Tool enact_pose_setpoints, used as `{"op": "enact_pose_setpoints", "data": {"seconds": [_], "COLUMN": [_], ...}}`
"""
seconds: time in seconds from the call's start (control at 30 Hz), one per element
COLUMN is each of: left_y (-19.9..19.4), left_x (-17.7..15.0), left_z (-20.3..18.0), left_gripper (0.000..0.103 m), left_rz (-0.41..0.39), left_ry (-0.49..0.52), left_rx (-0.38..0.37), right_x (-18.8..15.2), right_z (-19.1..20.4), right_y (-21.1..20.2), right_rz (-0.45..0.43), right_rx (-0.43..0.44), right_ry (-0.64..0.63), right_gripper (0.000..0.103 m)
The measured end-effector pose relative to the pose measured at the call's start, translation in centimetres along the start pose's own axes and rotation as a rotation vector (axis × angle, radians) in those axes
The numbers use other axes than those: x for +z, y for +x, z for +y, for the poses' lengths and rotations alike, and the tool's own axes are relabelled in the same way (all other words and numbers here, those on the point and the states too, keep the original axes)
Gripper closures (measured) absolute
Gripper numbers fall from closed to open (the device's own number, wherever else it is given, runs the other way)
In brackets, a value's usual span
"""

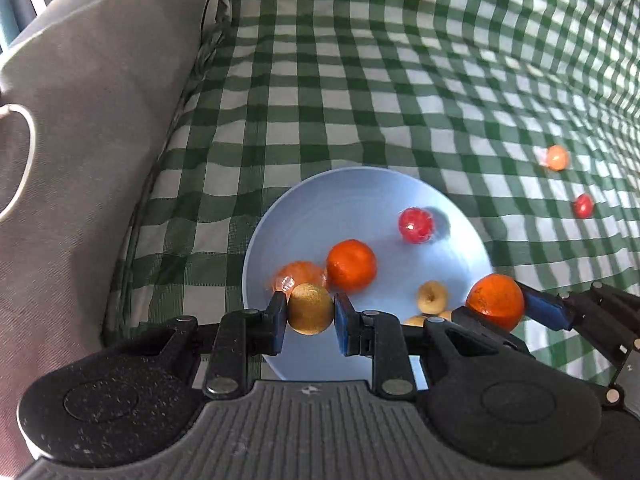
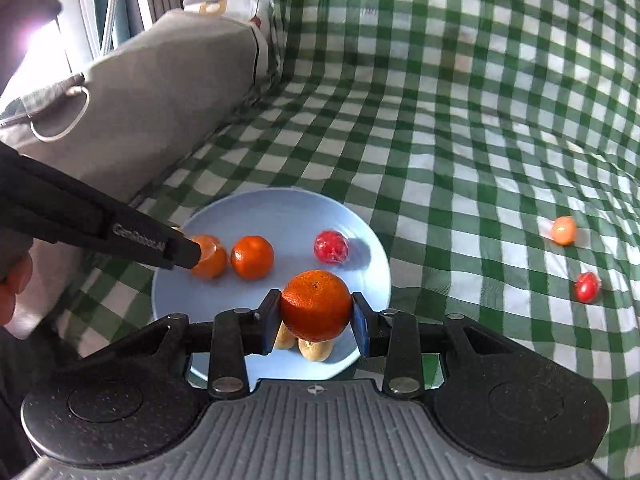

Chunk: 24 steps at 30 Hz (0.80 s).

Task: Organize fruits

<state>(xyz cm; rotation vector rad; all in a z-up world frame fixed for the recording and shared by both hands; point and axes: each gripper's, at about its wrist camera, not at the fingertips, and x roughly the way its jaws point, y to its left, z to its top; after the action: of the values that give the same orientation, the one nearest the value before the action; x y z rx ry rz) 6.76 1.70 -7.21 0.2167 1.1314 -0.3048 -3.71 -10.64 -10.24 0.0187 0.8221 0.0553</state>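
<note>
A light blue plate [image 1: 320, 208] [image 2: 280, 216] lies on the green checked cloth. My left gripper [image 1: 310, 314] is shut on a golden-brown kiwi [image 1: 311, 309] over the plate's near left part. My right gripper [image 2: 316, 312] is shut on an orange [image 2: 316, 305] over the plate's near edge; the orange also shows in the left wrist view [image 1: 496, 301]. On the plate lie an orange [image 1: 351, 266] [image 2: 252, 257], a wrapped orange fruit [image 1: 298, 276] [image 2: 210, 257], a wrapped red fruit [image 1: 416, 225] [image 2: 331, 247] and pale yellow fruits [image 1: 432, 297] [image 2: 316, 350].
A wrapped orange fruit [image 1: 557, 157] [image 2: 564, 230] and a red fruit [image 1: 583, 205] [image 2: 587, 287] lie on the cloth to the right. A grey cushion [image 1: 92, 120] [image 2: 152, 96] stands along the left side. The left gripper's arm [image 2: 100, 228] reaches in from the left.
</note>
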Motion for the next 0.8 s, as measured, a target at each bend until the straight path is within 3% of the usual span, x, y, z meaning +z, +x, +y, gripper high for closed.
{"op": "enact_pose_setpoints", "data": {"seconds": [0.1,0.13,0.17,0.2,0.23,0.27,0.33,0.37,0.63,0.8], "left_y": [0.6,0.7,0.7,0.5,0.2,-0.4,-1.7,-2.2,-7.7,-11.0], "left_x": [0.1,0.2,0.3,0.3,0.4,0.3,-0.1,-0.2,-5.7,-9.7], "left_z": [-0.1,-0.2,-0.3,-0.4,-0.4,-0.4,-0.4,-0.3,1.5,2.0], "left_gripper": [0.075,0.069,0.045,0.029,0.005,0.0,0.0,0.0,0.0,0.0], "left_rz": [-0.015,-0.023,-0.032,-0.044,-0.064,-0.098,-0.157,-0.146,-0.086,-0.07], "left_ry": [0.017,0.022,0.03,0.038,0.038,0.035,0.053,0.071,0.009,-0.041], "left_rx": [0.022,0.029,0.034,0.045,0.071,0.103,0.13,0.129,0.108,0.11], "right_x": [0.2,0.3,0.5,0.7,0.8,1.1,1.2,1.1,-1.6,-3.6], "right_z": [0.1,0.1,0.2,0.2,0.3,0.3,0.5,0.6,1.4,1.9], "right_y": [1.4,1.9,2.3,2.6,2.8,2.7,1.7,0.9,-6.4,-10.0], "right_rz": [0.017,0.021,0.031,0.037,0.048,0.049,0.033,0.027,0.043,0.029], "right_rx": [0.005,0.007,0.011,0.015,0.021,0.02,-0.002,-0.011,-0.031,-0.061], "right_ry": [-0.008,-0.012,-0.014,-0.014,-0.019,-0.023,-0.028,-0.032,0.036,0.137], "right_gripper": [0.065,0.064,0.064,0.062,0.051,0.043,0.017,0.014,0.004,0.003]}}
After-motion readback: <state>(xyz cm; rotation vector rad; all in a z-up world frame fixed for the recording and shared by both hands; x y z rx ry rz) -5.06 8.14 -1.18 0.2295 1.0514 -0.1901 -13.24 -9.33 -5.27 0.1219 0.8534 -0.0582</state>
